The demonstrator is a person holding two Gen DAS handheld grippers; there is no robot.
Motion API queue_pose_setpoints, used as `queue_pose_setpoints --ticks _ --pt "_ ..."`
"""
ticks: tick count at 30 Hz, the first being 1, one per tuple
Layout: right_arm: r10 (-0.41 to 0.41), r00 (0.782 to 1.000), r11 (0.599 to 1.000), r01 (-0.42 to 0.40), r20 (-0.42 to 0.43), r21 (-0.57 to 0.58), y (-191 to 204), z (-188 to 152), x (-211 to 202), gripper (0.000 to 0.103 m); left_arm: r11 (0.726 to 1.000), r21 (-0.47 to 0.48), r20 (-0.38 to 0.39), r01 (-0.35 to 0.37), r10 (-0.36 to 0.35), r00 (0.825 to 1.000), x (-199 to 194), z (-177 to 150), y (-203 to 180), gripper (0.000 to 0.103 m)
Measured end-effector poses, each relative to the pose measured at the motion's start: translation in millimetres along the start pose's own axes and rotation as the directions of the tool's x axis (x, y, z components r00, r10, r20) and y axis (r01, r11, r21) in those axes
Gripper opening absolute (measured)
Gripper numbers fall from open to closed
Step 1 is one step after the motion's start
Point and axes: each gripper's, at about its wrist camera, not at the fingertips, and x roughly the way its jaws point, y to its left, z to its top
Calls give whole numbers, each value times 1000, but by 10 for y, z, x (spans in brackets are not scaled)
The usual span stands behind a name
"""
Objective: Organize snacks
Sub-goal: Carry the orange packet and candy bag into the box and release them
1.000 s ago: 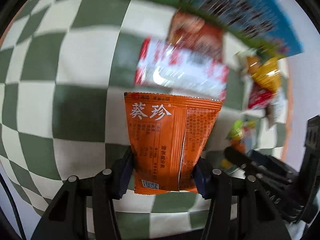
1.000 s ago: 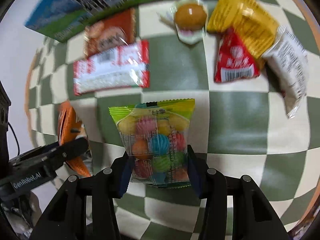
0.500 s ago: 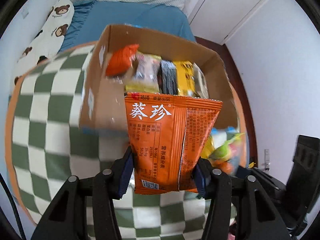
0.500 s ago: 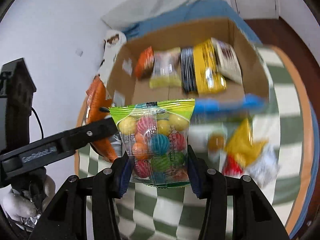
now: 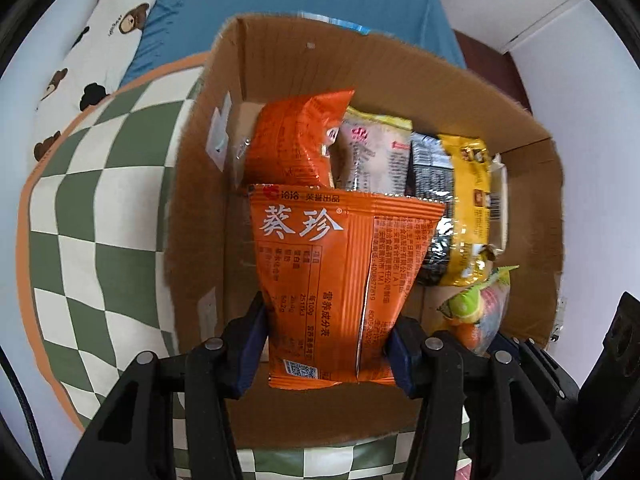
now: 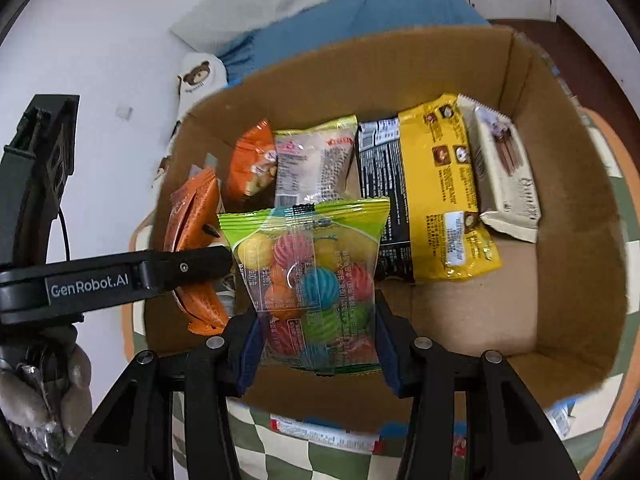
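Left gripper [image 5: 326,354] clamped on orange packet [image 5: 344,280], right gripper [image 6: 318,354] clamped on candy bag [image 6: 312,276] — both over box [image 6: 576,240], snacks [image 6: 436,184] ahead of fingertips.

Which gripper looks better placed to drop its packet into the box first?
Probably the right gripper. Its candy bag hangs over bare floor in the cardboard box, beside the yellow packet. The left gripper holds its orange packet near the left wall, crowded against the standing packets.
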Motion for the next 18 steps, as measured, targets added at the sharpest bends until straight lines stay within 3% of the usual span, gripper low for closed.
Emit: queue_pose_setpoints --ticks 6,8,9,10,18 --pt "14 996 1000 -13 -91 8 -55 60 286 53 999 2 -38 -36 36 999 196 52 -2 53" --pt "13 992 1000 -10 -122 24 -112 66 359 65 1000 -7 -30 -28 28 999 206 66 5 62" --pt "2 992 1000 2 -129 28 -137 72 379 77 1000 -13 -28 -21 21 999 210 70 6 71" --pt "-7 992 999 11 -127 33 -169 78 384 79 1000 -17 -29 -22 21 999 216 73 10 81" --pt "-60 993 997 64 -102 44 -317 109 236 79 1000 -21 15 -17 18 1000 199 -3 -13 83"
